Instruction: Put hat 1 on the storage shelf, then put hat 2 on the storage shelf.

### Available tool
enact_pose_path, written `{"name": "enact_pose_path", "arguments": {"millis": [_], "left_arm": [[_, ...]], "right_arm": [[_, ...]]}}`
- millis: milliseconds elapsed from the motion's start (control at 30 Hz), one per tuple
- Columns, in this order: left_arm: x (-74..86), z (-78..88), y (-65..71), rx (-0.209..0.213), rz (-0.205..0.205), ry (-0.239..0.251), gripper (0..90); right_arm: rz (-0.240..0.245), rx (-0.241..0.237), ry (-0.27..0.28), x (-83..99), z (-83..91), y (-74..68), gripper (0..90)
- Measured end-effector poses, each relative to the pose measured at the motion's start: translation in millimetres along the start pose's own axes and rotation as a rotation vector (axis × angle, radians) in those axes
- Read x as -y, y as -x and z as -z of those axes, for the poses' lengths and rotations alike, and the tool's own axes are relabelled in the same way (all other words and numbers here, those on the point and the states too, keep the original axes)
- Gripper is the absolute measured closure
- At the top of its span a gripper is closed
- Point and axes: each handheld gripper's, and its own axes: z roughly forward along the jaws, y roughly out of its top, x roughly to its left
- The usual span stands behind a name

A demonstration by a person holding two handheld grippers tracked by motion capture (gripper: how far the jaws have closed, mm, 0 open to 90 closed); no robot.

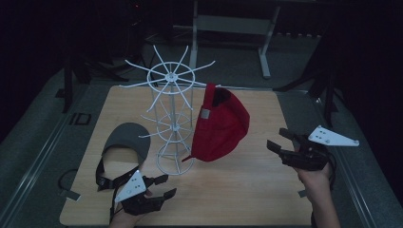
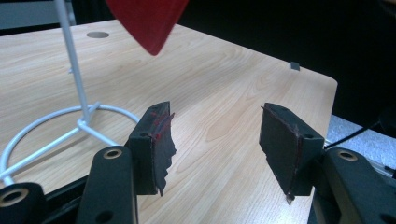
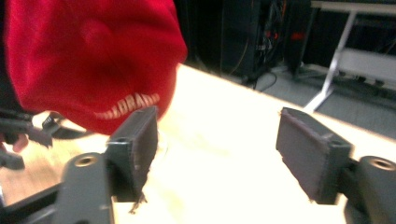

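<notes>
High view: I see a white wire rack [image 1: 173,114] standing near the middle of the bench [image 1: 247,190], ring base toward the near-left. A red cap [image 1: 218,126] hangs on the rack's right side, its brim tip low, just above the wood beside the base ring. A grey cap [image 1: 126,137] lies flat left of the rack, its black strap trailing toward the near-left corner.

Left gripper [image 1: 161,186] sits at the near edge, just right of the strap, jaws spread, nothing between them. Right gripper [image 1: 280,140] is by the right edge, jaws spread and empty too, pointing at the red cap with bare wood between.

Left gripper view: bare wood past the jaws out to the bench corner, base ring [image 2: 56,126] off to one side, red brim tip [image 2: 149,23] overhead.

Right gripper view: red cap close ahead on one side, pale lettering [image 3: 126,107] on it, partly hidden. Open bench on the other side up to the far edge.

Near-right quarter of the bench is open.
</notes>
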Motion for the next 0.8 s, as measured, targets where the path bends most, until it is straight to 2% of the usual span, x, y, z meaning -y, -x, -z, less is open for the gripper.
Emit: {"name": "enact_pose_path", "arguments": {"millis": [67, 100, 167, 200, 233, 267, 300, 333, 367, 467, 500, 533, 567, 633, 800], "left_arm": [[1.5, 1.2, -1.5, -0.008, 0.004, -0.002, 44.7], [2.1, 1.7, -2.0, -0.012, 0.006, -0.001, 44.7], [3.3, 2.7, -3.2, -0.013, 0.005, 0.001, 44.7], [4.7, 3.5, -3.9, -0.019, 0.003, 0.003, 44.6], [4.7, 3.5, -3.9, -0.019, 0.003, 0.003, 44.6], [6.4, 4.7, -4.9, -0.020, -0.002, 0.005, 44.6], [6.4, 4.7, -4.9, -0.020, -0.002, 0.005, 44.6], [7.3, 5.6, -5.9, -0.019, -0.005, 0.002, 44.6], [7.9, 5.9, -6.4, -0.021, -0.005, 0.001, 44.6], [10.8, 7.5, -8.9, -0.028, -0.003, -0.006, 44.6], [11.8, 8.0, -9.8, -0.033, -0.004, -0.011, 44.6], [15.8, 9.9, -12.3, -0.042, 0.004, -0.018, 44.6], [15.8, 9.9, -12.3, -0.042, 0.004, -0.018, 44.6], [17.6, 11.3, -13.8, -0.050, 0.005, -0.021, 44.6], [23.8, 17.2, -18.7, -0.089, 0.015, -0.044, 42.4]], "right_arm": [[-0.009, 0.013, -0.002, 6.0, -0.9, 2.3, 32.0], [-0.018, 0.068, -0.027, 18.6, -4.5, 5.9, 21.2], [-0.028, 0.069, -0.034, 22.9, -5.7, 8.1, 21.7], [-0.043, 0.072, -0.049, 36.0, -9.1, 14.3, 13.8], [-0.043, 0.072, -0.049, 36.0, -9.1, 14.3, 13.8], [-0.067, 0.067, -0.045, 48.2, -9.7, 20.0, 14.3], [-0.067, 0.067, -0.045, 48.2, -9.7, 20.0, 14.3], [-0.092, 0.068, -0.032, 60.4, -9.6, 25.3, 14.2], [-0.102, 0.075, -0.033, 65.0, -9.6, 26.9, 14.3], [-0.100, 0.107, -0.051, 83.3, -10.2, 31.8, 14.3], [-0.100, 0.107, -0.051, 83.3, -10.2, 31.8, 14.3], [-0.093, 0.134, -0.078, 96.1, -11.0, 34.1, 14.3], [-0.093, 0.134, -0.078, 96.1, -11.0, 34.1, 14.3], [-0.103, 0.139, -0.101, 107.8, -10.8, 37.3, 14.3], [-0.094, 0.172, -0.139, 128.7, -8.4, 41.4, 14.3]]}}
